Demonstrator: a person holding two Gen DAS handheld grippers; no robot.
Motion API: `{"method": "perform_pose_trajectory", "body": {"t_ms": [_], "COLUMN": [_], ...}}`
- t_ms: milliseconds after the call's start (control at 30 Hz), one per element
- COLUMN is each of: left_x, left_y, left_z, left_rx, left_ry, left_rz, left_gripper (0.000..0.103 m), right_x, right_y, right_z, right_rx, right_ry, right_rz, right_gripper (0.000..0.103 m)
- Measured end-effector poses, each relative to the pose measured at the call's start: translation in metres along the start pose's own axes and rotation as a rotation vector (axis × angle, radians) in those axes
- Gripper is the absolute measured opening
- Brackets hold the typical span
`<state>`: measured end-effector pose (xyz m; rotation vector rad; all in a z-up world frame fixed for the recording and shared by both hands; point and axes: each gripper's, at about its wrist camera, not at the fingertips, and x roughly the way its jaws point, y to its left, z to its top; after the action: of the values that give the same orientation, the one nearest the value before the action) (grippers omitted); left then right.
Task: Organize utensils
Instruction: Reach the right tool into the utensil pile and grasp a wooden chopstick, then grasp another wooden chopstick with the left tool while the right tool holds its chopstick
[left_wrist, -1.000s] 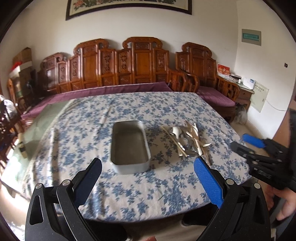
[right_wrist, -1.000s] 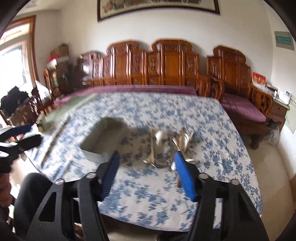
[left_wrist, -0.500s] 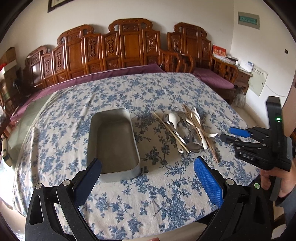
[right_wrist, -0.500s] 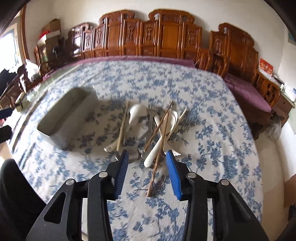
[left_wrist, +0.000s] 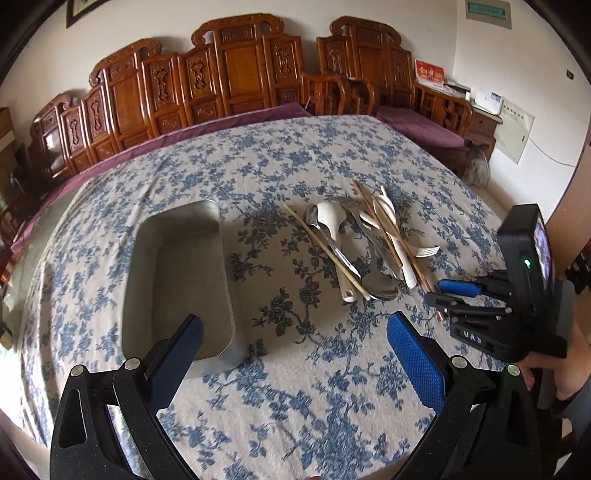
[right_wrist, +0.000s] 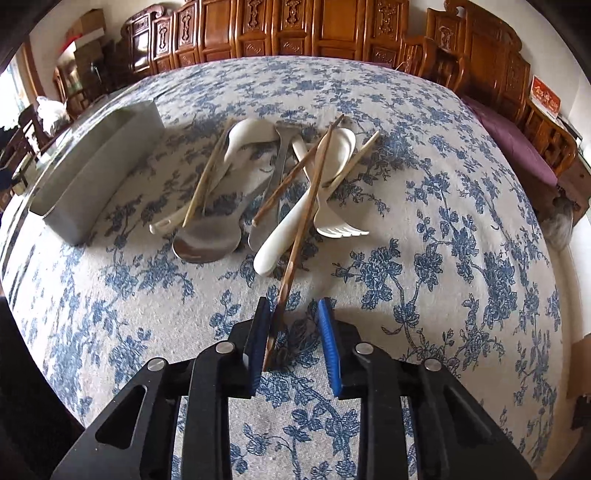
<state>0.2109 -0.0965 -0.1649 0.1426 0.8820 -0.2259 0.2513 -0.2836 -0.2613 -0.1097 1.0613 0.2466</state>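
Dark chopstick (right_wrist: 300, 236) seen lying on utensil pile (right_wrist: 273, 184), near end projecting toward right gripper (right_wrist: 293, 334). Long axis runs almost along finger direction, tip set between fingers, touching or just beside left pad (right_wrist: 258, 332). Fingers apart, not yet clamped. Metal tray (left_wrist: 177, 280) placed left of pile, apart from it. Left gripper (left_wrist: 295, 343) held wide open, farther from pile; right judged nearer.

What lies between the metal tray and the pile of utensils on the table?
Only bare floral tablecloth: the left wrist view shows a clear strip between the metal tray and the pile of utensils. The right wrist view agrees.
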Motion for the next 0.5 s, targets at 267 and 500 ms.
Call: {"method": "perform_pose_trajectory", "body": {"t_ms": [267,500], "left_x": [0.032,0.055], "left_y": [-0.016,-0.025], "left_z": [0.006,0.02], "left_rx": [0.023,0.019], "left_ry": [0.038,0.068], "left_rz": [0.034,0.045], "left_gripper": [0.096,0.095], "right_x": [-0.001,-0.019], "right_y": [-0.013,-0.033], "right_z": [0.003,0.01], "right_rx": [0.042,0.091], "right_ry": [0.035,0.008], "right_rz": [0.044,0.07], "right_gripper": [0.006,0.006]}}
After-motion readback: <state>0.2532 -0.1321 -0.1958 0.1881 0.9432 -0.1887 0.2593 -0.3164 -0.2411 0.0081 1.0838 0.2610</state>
